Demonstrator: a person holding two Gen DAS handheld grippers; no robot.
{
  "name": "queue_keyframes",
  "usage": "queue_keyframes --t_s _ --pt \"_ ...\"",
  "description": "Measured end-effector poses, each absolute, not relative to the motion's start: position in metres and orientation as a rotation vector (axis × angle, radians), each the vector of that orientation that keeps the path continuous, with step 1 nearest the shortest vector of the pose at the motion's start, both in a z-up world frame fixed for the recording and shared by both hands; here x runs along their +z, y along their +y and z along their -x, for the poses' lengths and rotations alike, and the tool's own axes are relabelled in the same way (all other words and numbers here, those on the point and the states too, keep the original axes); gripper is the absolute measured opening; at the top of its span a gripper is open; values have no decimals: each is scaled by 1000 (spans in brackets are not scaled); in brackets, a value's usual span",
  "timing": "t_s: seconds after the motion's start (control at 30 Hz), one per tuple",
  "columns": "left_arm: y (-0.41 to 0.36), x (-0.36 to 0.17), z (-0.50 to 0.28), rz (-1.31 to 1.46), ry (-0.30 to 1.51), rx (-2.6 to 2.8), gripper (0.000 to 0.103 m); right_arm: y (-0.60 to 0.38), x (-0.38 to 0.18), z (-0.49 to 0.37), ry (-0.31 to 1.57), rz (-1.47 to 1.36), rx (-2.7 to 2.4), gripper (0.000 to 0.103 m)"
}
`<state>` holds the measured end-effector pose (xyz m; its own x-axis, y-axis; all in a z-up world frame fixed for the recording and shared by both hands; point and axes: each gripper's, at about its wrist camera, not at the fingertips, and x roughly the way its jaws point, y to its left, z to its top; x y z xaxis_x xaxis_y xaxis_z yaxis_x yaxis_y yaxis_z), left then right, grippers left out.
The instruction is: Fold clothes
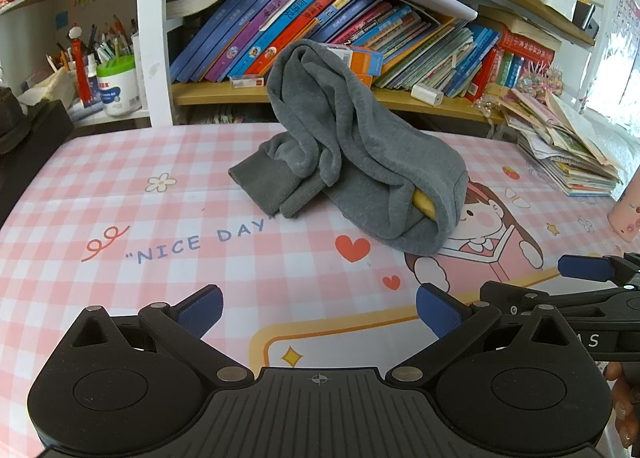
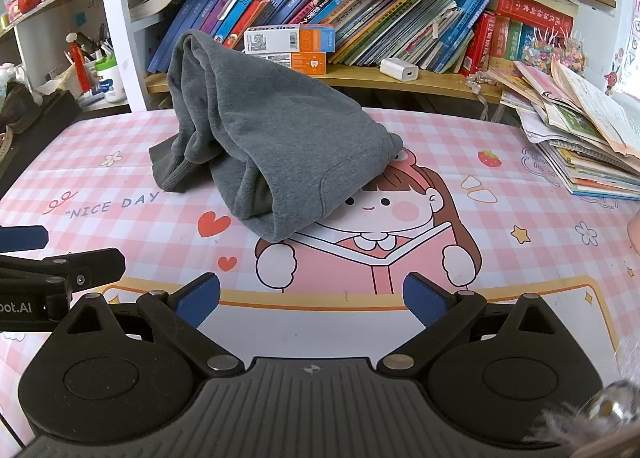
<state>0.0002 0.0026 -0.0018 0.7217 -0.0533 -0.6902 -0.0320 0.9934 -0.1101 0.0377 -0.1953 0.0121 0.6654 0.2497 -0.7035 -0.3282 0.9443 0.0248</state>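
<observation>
A grey fleece garment (image 1: 352,154) lies heaped and crumpled in the middle of the pink checked table mat (image 1: 120,198), its ribbed cuffs spilling to the left and a bit of yellow showing inside an opening. The right wrist view shows the same grey garment (image 2: 280,146) piled high over the cartoon print. My left gripper (image 1: 320,314) is open, low over the mat, well short of the heap. My right gripper (image 2: 312,298) is also open with nothing between its fingers, side by side with the left one. The right gripper's blue pad (image 1: 584,268) shows at the left view's right edge.
A bookshelf (image 1: 320,38) packed with leaning books stands behind the table. A messy stack of booklets (image 1: 568,150) sits at the right, with a pink bottle (image 1: 626,214) beside it. Pen pots and a green-lidded tub (image 1: 118,82) stand back left. A dark object (image 1: 28,146) borders the left.
</observation>
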Motion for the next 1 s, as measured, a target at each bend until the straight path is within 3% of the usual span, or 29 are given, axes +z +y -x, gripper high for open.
queue_keyframes --t_s 1.0 --pt "6 -4 -5 134 779 8 103 -192 9 -42 794 115 335 99"
